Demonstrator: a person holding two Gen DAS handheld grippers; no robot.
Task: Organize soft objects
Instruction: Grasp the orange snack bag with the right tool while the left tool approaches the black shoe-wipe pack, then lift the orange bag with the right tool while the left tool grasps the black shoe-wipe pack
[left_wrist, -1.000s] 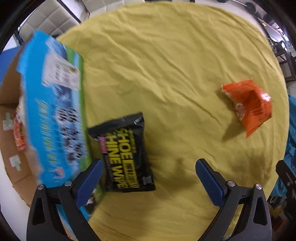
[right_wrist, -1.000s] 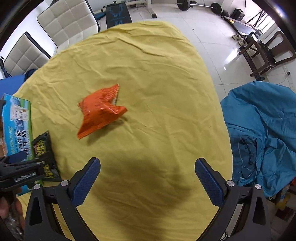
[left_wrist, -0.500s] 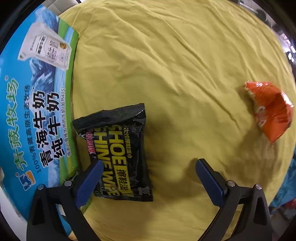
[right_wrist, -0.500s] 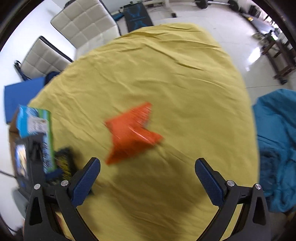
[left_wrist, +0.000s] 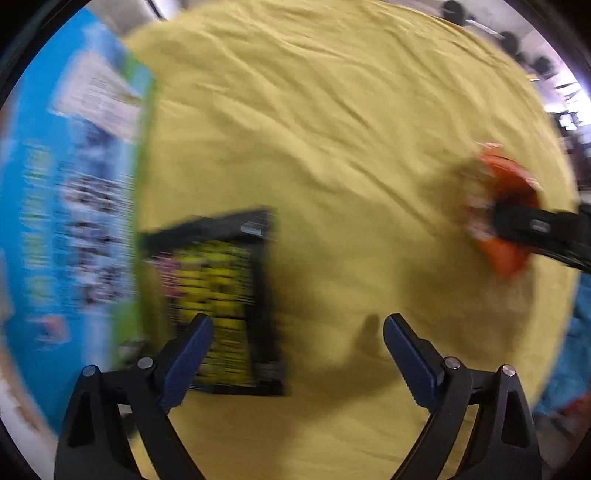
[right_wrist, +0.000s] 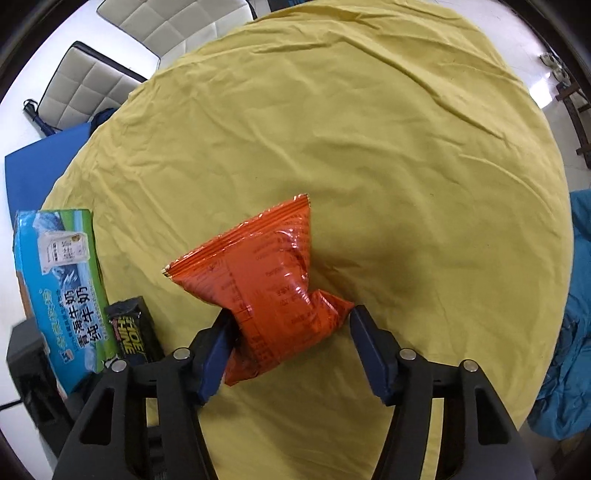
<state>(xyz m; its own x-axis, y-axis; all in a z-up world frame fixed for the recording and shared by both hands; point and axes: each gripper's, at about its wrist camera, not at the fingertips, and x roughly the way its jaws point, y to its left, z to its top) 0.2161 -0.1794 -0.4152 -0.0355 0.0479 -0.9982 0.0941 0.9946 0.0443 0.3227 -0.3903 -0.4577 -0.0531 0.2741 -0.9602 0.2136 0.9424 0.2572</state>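
Surface: round table under a wrinkled yellow cloth. Room: two white quilted chairs at the far edge, blue mat on a pale glossy floor, teal fabric heap off to my right.

Orange snack bag lies on the cloth near the middle of the table. Long axis runs diagonally: crimped end points away from me and a bit right, the other end toward me between my right fingers. My right gripper is closing around its near end: both blue pads touch the bag, which bulges and creases between them. Not fully clamped as far as I can tell.

My left gripper has its jaws spread wide with nothing between them, hovering over the cloth. Left view is motion-blurred. The black wipes pack lies flat just beside the blue-green milk carton box, long axis running away from me; my left finger overlaps its near corner in view, contact unclear.

Count: one orange bag, one black pack, one box, two chairs.
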